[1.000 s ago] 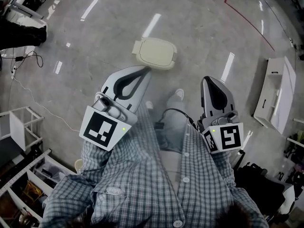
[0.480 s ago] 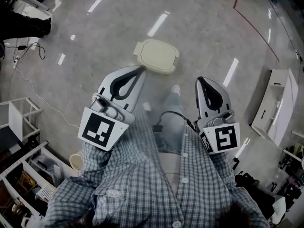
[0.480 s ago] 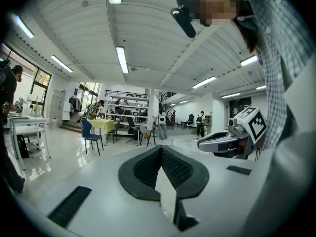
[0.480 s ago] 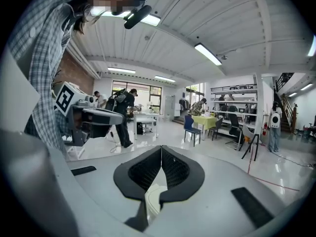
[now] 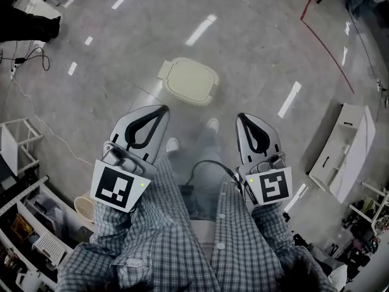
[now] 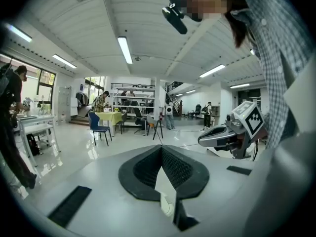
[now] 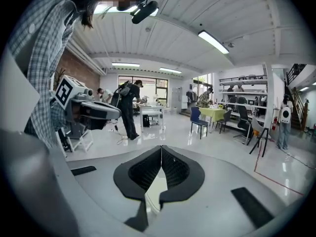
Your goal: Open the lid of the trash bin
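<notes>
In the head view a cream trash bin (image 5: 188,81) with its lid down stands on the grey floor ahead of the person's feet. My left gripper (image 5: 162,109) is held at waist height, tips pointing toward the bin's near left side, well above it; its jaws meet at the tips with nothing between them. My right gripper (image 5: 241,117) is to the right of the bin, also shut and empty. Neither gripper view shows the bin: both look level across the room. The left gripper (image 6: 161,148) and right gripper (image 7: 161,149) show closed black pads.
A white cabinet (image 5: 343,151) lies on the floor at the right. White shelving (image 5: 24,193) with small items lines the lower left, and a cable (image 5: 36,117) runs across the floor there. A red line (image 5: 331,53) marks the floor at the upper right. People, chairs and tables stand far off.
The head view has shifted: the bin now sits lower and further left in the picture, and both grippers appear lower and closer together. Both stay shut.
</notes>
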The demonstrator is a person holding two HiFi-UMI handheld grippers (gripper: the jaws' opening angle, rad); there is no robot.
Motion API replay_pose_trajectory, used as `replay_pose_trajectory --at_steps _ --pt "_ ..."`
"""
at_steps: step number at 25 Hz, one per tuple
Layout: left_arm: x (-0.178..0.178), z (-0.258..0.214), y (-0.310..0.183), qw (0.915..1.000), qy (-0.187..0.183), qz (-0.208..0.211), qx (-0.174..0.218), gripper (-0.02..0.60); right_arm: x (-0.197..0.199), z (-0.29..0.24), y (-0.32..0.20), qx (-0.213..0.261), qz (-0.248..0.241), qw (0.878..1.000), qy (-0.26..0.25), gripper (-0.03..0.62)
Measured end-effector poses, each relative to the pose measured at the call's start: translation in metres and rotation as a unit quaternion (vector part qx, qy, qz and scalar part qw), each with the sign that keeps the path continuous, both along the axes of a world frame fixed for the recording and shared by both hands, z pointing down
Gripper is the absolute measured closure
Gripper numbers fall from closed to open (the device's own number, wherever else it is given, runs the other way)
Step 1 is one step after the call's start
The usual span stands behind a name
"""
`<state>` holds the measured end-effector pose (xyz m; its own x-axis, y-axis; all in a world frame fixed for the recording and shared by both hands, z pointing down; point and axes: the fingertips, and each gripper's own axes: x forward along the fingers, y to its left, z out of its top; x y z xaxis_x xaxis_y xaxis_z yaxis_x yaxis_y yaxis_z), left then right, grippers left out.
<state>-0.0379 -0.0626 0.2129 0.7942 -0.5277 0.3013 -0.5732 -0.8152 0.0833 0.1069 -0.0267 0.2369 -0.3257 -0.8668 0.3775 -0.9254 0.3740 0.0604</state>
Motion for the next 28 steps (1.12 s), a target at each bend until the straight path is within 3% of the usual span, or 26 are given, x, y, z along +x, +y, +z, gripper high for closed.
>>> replay_pose_trajectory --at_steps 7,12,16,22,28 --pt "0.010 0.021 -0.016 0.9992 0.001 -0.034 -0.021 0.577 0.017 0.034 -0.016 -0.029 -0.023 0.999 -0.006 0.576" --pt "0.014 0.044 -0.015 0.9965 -0.010 -0.057 -0.060 0.577 0.031 0.068 -0.025 -0.055 -0.059 0.996 0.028 0.576" --pt "0.017 0.060 -0.024 0.9932 0.014 -0.078 -0.086 0.577 0.033 0.100 -0.036 -0.076 -0.079 0.994 0.023 0.576" --pt "0.027 0.093 -0.029 0.9945 -0.046 -0.064 -0.068 0.577 0.044 0.148 -0.046 -0.117 -0.088 0.989 0.013 0.576" --pt "0.031 0.128 -0.030 0.9898 -0.016 -0.092 -0.108 0.577 0.051 0.198 -0.048 -0.146 -0.127 0.981 0.024 0.576"
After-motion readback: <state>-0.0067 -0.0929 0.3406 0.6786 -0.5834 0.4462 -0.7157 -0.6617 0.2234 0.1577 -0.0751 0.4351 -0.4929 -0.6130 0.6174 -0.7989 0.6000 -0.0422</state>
